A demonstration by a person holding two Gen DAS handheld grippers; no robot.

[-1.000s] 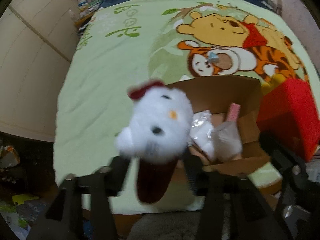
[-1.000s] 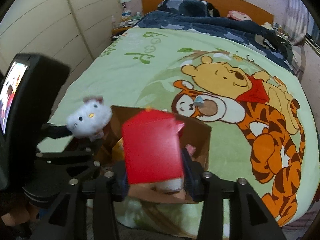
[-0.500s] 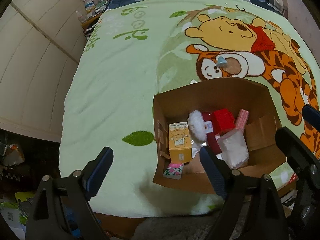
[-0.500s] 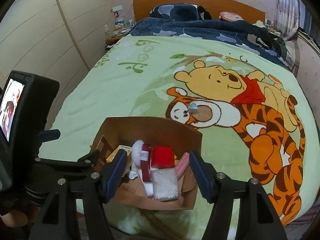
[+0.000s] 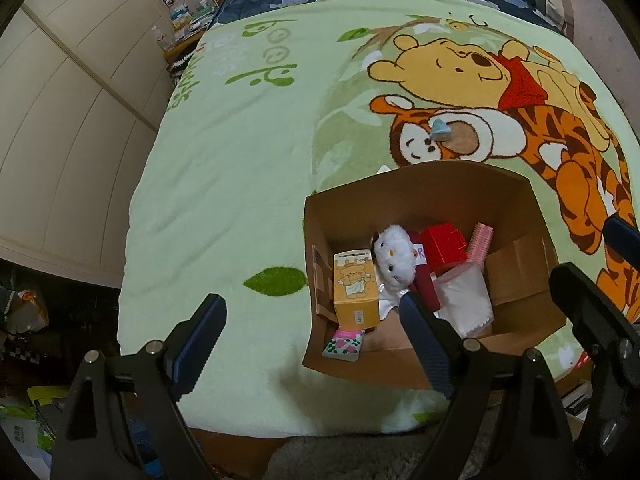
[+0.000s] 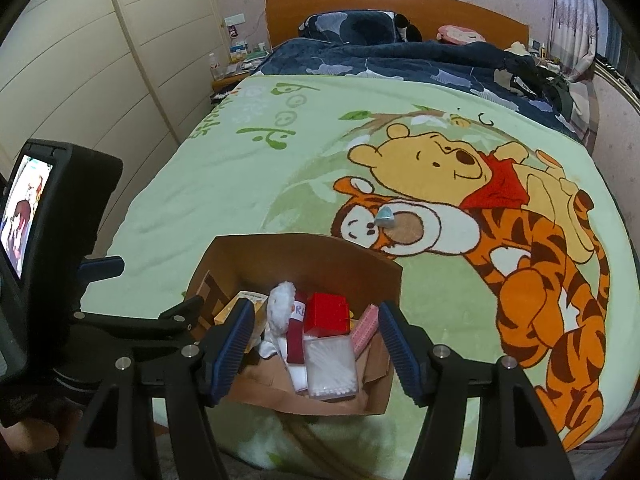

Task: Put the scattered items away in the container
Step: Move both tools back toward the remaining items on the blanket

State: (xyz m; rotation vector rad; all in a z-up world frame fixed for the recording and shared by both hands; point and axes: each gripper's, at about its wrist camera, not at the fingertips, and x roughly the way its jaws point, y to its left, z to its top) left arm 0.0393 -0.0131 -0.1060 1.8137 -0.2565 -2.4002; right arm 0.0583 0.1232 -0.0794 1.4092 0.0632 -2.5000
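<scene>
Both grippers hang over the cardboard box point(image 5: 516, 272) at the blanket's point(image 5: 224, 208) near edge. The left gripper point(image 5: 308, 332) and right gripper point(image 6: 316, 344) have just been opening; jaws spread, empty. White plush cat point(image 5: 394, 258) and red box point(image 6: 326, 314) lie inside. Next: reach the small blue item point(image 6: 386, 216) mid-blanket, centre jaws, close gently

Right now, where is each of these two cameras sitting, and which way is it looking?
Left wrist view: sits on the left gripper, looking steeply down at the cardboard box on the bed; its open fingers show.
Right wrist view: sits on the right gripper, looking over the box toward the headboard; its open fingers, the other gripper and a hand show.
Both share: box, white plush cat, red box, small blue object.
</scene>
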